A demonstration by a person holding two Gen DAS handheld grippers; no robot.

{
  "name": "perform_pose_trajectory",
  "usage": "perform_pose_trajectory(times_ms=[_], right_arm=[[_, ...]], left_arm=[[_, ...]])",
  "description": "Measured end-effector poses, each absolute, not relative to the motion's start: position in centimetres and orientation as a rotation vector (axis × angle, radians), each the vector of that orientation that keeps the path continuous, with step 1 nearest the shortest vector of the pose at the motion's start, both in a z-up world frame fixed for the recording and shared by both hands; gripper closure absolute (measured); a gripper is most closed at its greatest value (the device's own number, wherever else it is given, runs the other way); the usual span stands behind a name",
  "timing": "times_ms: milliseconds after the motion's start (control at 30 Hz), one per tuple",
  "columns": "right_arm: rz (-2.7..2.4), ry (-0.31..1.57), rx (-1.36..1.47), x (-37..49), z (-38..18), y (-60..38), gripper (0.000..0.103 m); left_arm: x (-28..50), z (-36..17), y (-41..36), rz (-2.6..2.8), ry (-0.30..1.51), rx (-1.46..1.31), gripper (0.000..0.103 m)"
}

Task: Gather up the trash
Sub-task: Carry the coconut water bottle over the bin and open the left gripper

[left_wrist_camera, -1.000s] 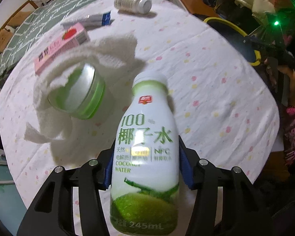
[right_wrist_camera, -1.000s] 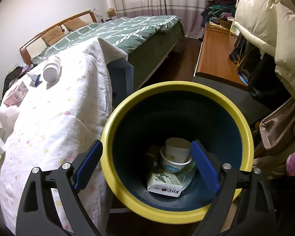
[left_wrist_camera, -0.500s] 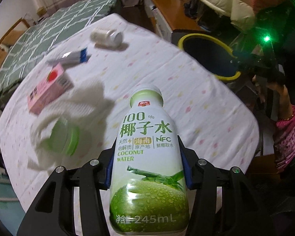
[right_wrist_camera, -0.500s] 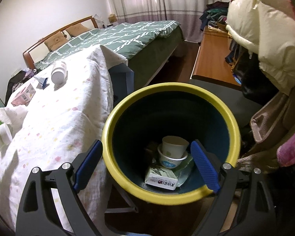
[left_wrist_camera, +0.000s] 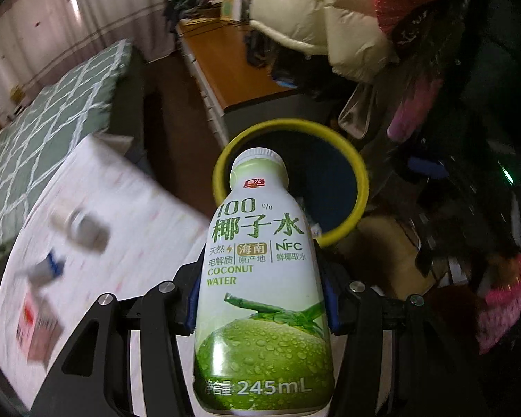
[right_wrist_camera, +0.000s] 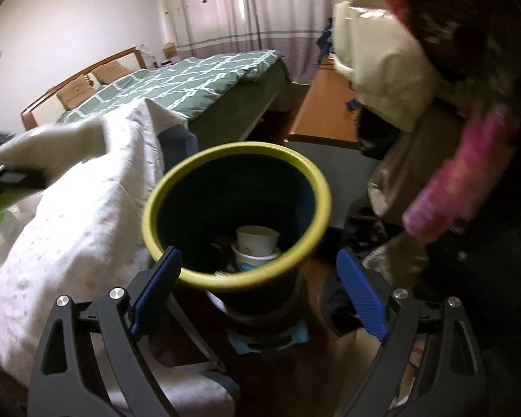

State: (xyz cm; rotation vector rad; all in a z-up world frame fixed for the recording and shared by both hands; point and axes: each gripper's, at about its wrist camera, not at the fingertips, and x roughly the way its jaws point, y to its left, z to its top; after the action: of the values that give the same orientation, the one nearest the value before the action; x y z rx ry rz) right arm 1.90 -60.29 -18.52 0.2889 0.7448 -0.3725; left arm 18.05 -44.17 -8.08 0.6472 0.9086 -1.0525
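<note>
A white and green coconut water bottle [left_wrist_camera: 260, 278] stands upright between the blue pads of my left gripper [left_wrist_camera: 260, 295], which is shut on its body. Behind the bottle's neck is the dark bin with a yellow rim [left_wrist_camera: 350, 163], down beside the table. In the right wrist view the same bin [right_wrist_camera: 177, 180] sits just beyond my right gripper [right_wrist_camera: 258, 278], which is open and holds nothing. Paper cups [right_wrist_camera: 257, 243] and other trash lie at the bin's bottom. The left gripper with the bottle [right_wrist_camera: 52, 142] shows blurred at the left edge.
The table with a dotted white cloth [left_wrist_camera: 139, 215] carries a small white bottle [left_wrist_camera: 80, 226], a tube [left_wrist_camera: 43, 267] and a pink carton [left_wrist_camera: 34, 326]. A green bed [right_wrist_camera: 191, 80], a wooden desk [right_wrist_camera: 326, 104] and hanging coats [left_wrist_camera: 316, 17] crowd around the bin.
My left gripper swung the bottle from over the table towards the bin, which now sits behind the bottle's neck. My right gripper drew back from the bin, still open.
</note>
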Motion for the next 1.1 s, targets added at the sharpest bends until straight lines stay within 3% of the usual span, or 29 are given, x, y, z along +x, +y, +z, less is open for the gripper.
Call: perform_pose_trajectory(times_ms=[367, 400, 433, 467, 500, 533, 767, 1100], right_arm=[[-0.457, 0.766, 0.382, -2.2, -20.1, -63.2, 0.017], [-0.458, 0.766, 0.386, -2.2, -20.2, -63.2, 0.017], [-0.457, 0.767, 0.388, -2.3, -20.2, -63.2, 0.017], [-0.455, 0.767, 0.389, -2.3, -20.2, -63.2, 0.017], [-0.454, 0.767, 0.389, -2.2, -20.2, -63.2, 0.017], [-0.450, 0.767, 0.389, -2.2, -20.2, -63.2, 0.017], [-0.411, 0.769, 0.397, -1.6, -20.5, -62.4, 0.016], [-0.332, 0.794, 0.350, 0.9, -20.3, -58.9, 0.016]], left_arm=[[19.5, -13.6, -55.3, -1.094, 0.962, 0.660, 0.051], [19.6, -13.9, -55.8, -1.086, 0.955, 0.660, 0.047], [19.7, -13.9, -56.2, -1.063, 0.928, 0.660, 0.029], [19.8, -13.8, -56.5, -1.045, 0.901, 0.648, 0.021], [20.0, -13.3, -56.3, -1.032, 0.874, 0.619, 0.014], [20.2, -12.8, -56.0, -1.031, 0.873, 0.597, 0.014], [19.3, -7.4, -49.2, -0.975, 0.760, 0.430, 0.010], [16.7, -1.9, -30.5, -0.759, 0.649, 0.189, 0.005]])
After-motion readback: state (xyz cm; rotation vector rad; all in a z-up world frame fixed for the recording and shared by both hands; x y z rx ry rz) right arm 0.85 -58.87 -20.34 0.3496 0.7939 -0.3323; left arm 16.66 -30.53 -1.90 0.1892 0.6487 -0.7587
